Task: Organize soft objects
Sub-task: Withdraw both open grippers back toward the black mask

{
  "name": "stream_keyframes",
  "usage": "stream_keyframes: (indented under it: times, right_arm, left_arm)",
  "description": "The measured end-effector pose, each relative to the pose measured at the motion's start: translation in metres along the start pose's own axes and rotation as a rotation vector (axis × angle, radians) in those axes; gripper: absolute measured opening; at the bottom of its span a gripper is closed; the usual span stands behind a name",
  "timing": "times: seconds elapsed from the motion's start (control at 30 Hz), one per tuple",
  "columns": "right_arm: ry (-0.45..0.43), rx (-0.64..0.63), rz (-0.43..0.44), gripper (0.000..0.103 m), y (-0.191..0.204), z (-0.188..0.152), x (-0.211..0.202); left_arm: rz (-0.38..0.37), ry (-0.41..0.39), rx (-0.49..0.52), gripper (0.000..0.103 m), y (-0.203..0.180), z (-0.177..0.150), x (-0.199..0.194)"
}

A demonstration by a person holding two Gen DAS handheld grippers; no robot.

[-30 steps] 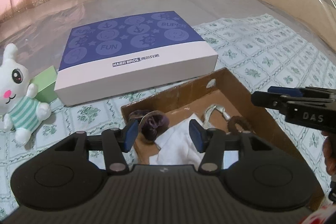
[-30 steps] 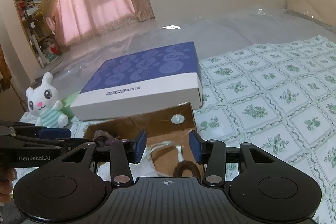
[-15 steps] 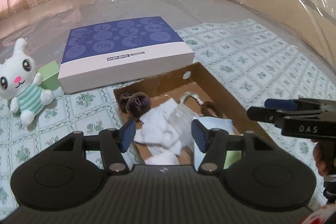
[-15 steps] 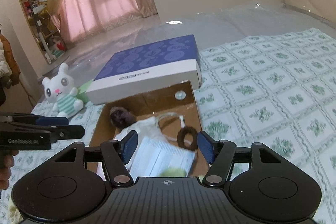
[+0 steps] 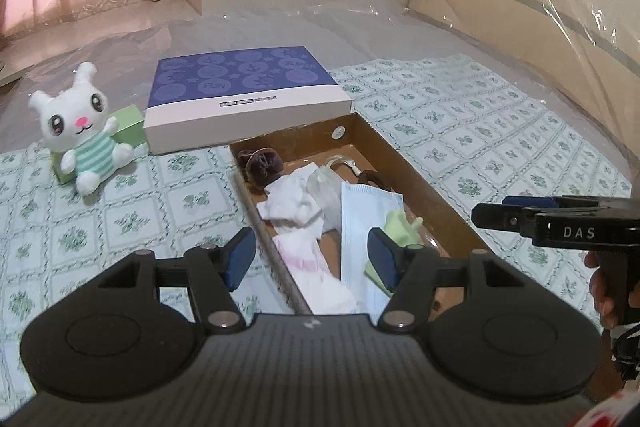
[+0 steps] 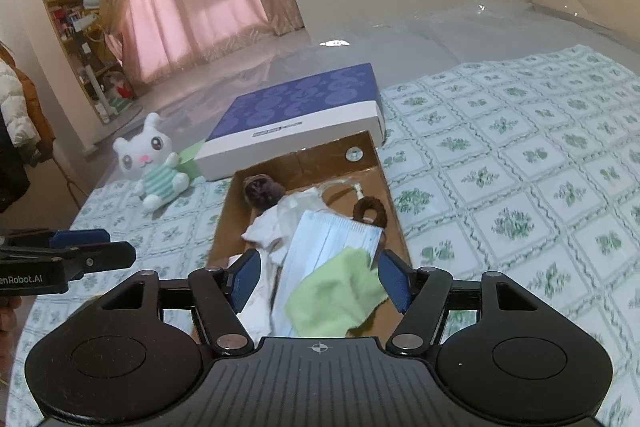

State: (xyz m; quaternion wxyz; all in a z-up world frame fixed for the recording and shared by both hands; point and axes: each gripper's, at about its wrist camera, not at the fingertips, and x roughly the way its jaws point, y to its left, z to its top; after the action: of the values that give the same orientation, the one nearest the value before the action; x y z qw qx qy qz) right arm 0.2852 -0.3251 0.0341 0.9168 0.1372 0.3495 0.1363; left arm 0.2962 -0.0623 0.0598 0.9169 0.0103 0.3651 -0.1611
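A brown cardboard box (image 5: 404, 163) (image 6: 394, 201) lies on the bed. It holds white cloths (image 5: 298, 203), a pale blue mask pack (image 5: 362, 215) (image 6: 334, 233), a green cloth (image 6: 338, 297), a purple fuzzy item (image 5: 262, 163) and a brown hair tie (image 6: 370, 211). A white bunny plush (image 5: 82, 131) (image 6: 150, 161) sits left of the box. My left gripper (image 5: 312, 257) is open and empty above the box's near end. My right gripper (image 6: 320, 281) is open and empty over the green cloth.
A blue and white flat box (image 5: 244, 99) (image 6: 296, 117) lies just behind the cardboard box. A green box (image 5: 130, 123) sits beside the bunny. The bed has a floral sheet (image 6: 520, 167) and plastic cover beyond. Shelves and a fan stand far left.
Both grippers have pulled back and risen from the box, so more of its contents show. Both jaws have opened wider.
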Motion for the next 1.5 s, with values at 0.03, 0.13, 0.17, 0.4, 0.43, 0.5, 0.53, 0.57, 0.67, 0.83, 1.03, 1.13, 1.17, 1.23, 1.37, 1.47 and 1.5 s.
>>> stream_keyframes:
  times: [0.03, 0.13, 0.17, 0.4, 0.43, 0.5, 0.53, 0.57, 0.67, 0.83, 1.03, 1.13, 1.17, 1.23, 1.37, 1.47, 1.5]
  right_arm:
    - [-0.004, 0.002, 0.002, 0.065, 0.002, -0.003, -0.005]
    - [-0.006, 0.012, 0.003, 0.065, 0.008, -0.012, -0.016]
    - [-0.005, 0.012, 0.001, 0.066, 0.010, -0.015, -0.020]
    - [-0.013, 0.036, 0.007, 0.066, 0.025, -0.034, -0.047]
    - [-0.012, 0.039, 0.011, 0.066, 0.027, -0.036, -0.049]
    - [-0.008, 0.044, 0.017, 0.066, 0.031, -0.041, -0.054]
    - [-0.006, 0.049, 0.019, 0.066, 0.033, -0.043, -0.056]
    - [-0.003, 0.055, 0.023, 0.066, 0.034, -0.047, -0.059]
    - [0.011, 0.063, 0.045, 0.066, 0.041, -0.057, -0.063]
    - [0.038, 0.060, 0.066, 0.066, 0.053, -0.072, -0.068]
    - [0.056, 0.021, 0.084, 0.066, 0.070, -0.085, -0.073]
    - [0.059, 0.017, 0.095, 0.066, 0.076, -0.091, -0.074]
    - [0.066, 0.017, 0.097, 0.066, 0.078, -0.093, -0.073]
    - [0.071, 0.009, 0.107, 0.067, 0.082, -0.097, -0.072]
    - [0.102, -0.022, 0.108, 0.067, 0.094, -0.107, -0.068]
    - [0.123, -0.054, 0.118, 0.067, 0.103, -0.115, -0.065]
    - [0.127, -0.069, 0.122, 0.067, 0.107, -0.118, -0.064]
  left_arm:
    - [0.003, -0.003, -0.004, 0.060, 0.000, -0.003, -0.005]
    - [0.007, -0.016, -0.012, 0.060, 0.000, -0.014, -0.023]
    - [0.008, -0.018, -0.014, 0.060, -0.001, -0.018, -0.029]
    - [-0.003, -0.016, -0.031, 0.060, -0.003, -0.049, -0.065]
    - [-0.004, -0.015, -0.037, 0.060, -0.003, -0.054, -0.070]
    - [-0.006, -0.017, -0.050, 0.060, -0.002, -0.062, -0.080]
    - [-0.006, -0.018, -0.056, 0.060, -0.002, -0.066, -0.084]
    - [-0.006, -0.019, -0.063, 0.061, -0.001, -0.070, -0.089]
    - [0.006, -0.021, -0.079, 0.066, 0.000, -0.082, -0.103]
    - [0.036, -0.017, -0.097, 0.066, 0.005, -0.099, -0.120]
    - [0.061, -0.011, -0.121, 0.066, 0.012, -0.118, -0.136]
    - [0.074, -0.009, -0.134, 0.066, 0.016, -0.126, -0.142]
    - [0.079, -0.006, -0.140, 0.066, 0.017, -0.129, -0.143]
    - [0.088, 0.004, -0.152, 0.066, 0.019, -0.135, -0.145]
    - [0.104, 0.022, -0.167, 0.066, 0.024, -0.145, -0.149]
    - [0.113, 0.031, -0.176, 0.066, 0.028, -0.153, -0.152]
    - [0.117, 0.035, -0.180, 0.066, 0.030, -0.155, -0.153]
